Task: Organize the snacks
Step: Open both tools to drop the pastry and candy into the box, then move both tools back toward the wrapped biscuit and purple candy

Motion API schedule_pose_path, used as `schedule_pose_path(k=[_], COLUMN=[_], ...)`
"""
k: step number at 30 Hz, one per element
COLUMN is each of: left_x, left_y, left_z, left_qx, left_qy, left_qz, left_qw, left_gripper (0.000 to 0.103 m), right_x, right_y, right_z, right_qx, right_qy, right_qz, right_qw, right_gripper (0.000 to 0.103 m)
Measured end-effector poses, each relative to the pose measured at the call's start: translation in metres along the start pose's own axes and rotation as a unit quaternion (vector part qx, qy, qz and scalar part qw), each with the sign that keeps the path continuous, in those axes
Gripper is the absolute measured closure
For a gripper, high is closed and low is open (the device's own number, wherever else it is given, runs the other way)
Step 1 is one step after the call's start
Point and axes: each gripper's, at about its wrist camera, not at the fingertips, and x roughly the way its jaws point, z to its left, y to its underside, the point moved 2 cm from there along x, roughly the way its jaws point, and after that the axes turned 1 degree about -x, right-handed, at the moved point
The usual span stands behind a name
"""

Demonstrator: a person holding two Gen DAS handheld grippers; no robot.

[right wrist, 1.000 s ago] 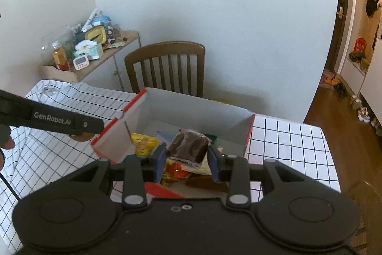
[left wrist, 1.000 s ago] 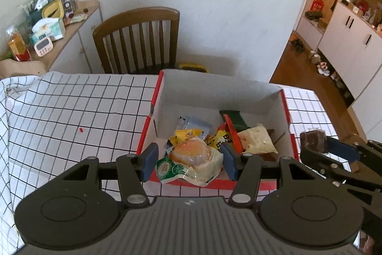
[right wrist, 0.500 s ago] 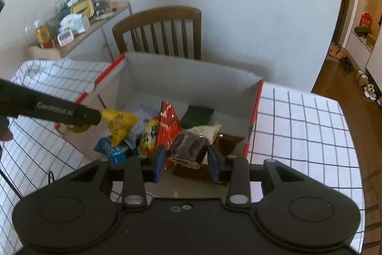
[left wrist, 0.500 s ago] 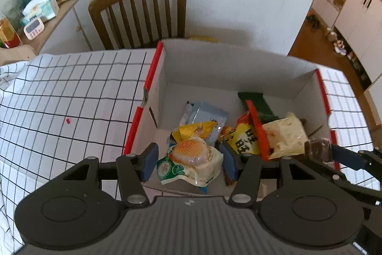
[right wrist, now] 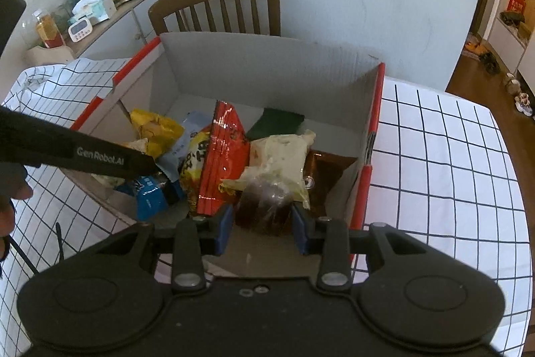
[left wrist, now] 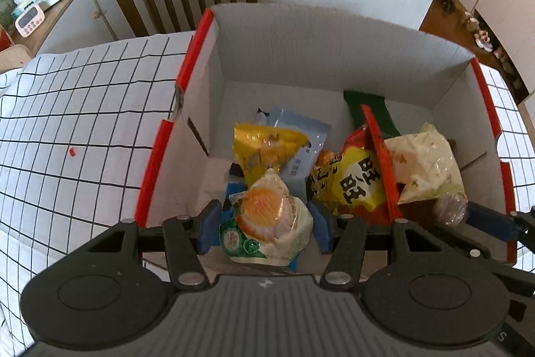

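1. Compared with half a second ago, both hand-held grippers have come lower and further over the open white cardboard box with red edges (left wrist: 334, 56), so its inside now fills more of both views.
2. The left hand-held gripper (left wrist: 264, 228) holds one clear-wrapped pastry with an orange top and green label (left wrist: 267, 223) between its blue pads, above the near left part of the box.
3. The right hand-held gripper (right wrist: 262, 225) holds one dark brown cake in clear wrap (right wrist: 264, 206), above the near right part of the box.
4. Inside the box I count one plain yellow packet (left wrist: 264, 149), one light blue packet (left wrist: 301, 136), one yellow packet with black characters (left wrist: 354, 183), one red foil packet (right wrist: 224, 156), one dark green packet (right wrist: 276, 122) and one pale cream packet (left wrist: 424, 166).
5. The box stands on the desk with a white cloth of black squares (left wrist: 83, 122); one brown wooden chair (right wrist: 220, 5) stands behind it.
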Motion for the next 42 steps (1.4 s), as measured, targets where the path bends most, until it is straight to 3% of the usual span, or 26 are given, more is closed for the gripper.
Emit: schedule_pose_path(k=[12, 26, 36, 41, 42], left_x=[0.0, -0.044, -0.082, -0.105, -0.109], left_y=[0.009, 0.019, 0.036, 0.045, 0.047], left_z=[-0.001, 0.006, 0.012, 0.016, 0.017], left_qx=[-0.005, -0.01, -0.003, -0.001, 0.0], left_qy=[0.012, 0.022, 0.024, 0.03, 0.031], left_qz=[0.005, -0.038, -0.067, -0.086, -0.091], left_qw=[0.9999, 0.999, 0.9974, 0.9958, 0.9954], left_gripper=[0.046, 0.04, 0.037, 0.036, 0.036], right_x=[0.001, -0.031, -0.065, -0.082, -0.085], right_y=[0.0, 0.004, 0.007, 0.012, 0.013], right_z=[0.001, 0.012, 0.021, 0.026, 0.027], right_qx=[0.011, 0.012, 0.012, 0.009, 0.01], right_qy=[-0.007, -0.024, -0.023, -0.024, -0.023], right_qz=[0.006, -0.018, -0.051, -0.064, -0.066], right_qw=[1.0, 0.999, 0.998, 0.998, 0.998], right_gripper=[0.066, 0.061, 0.043, 0.04, 0.034])
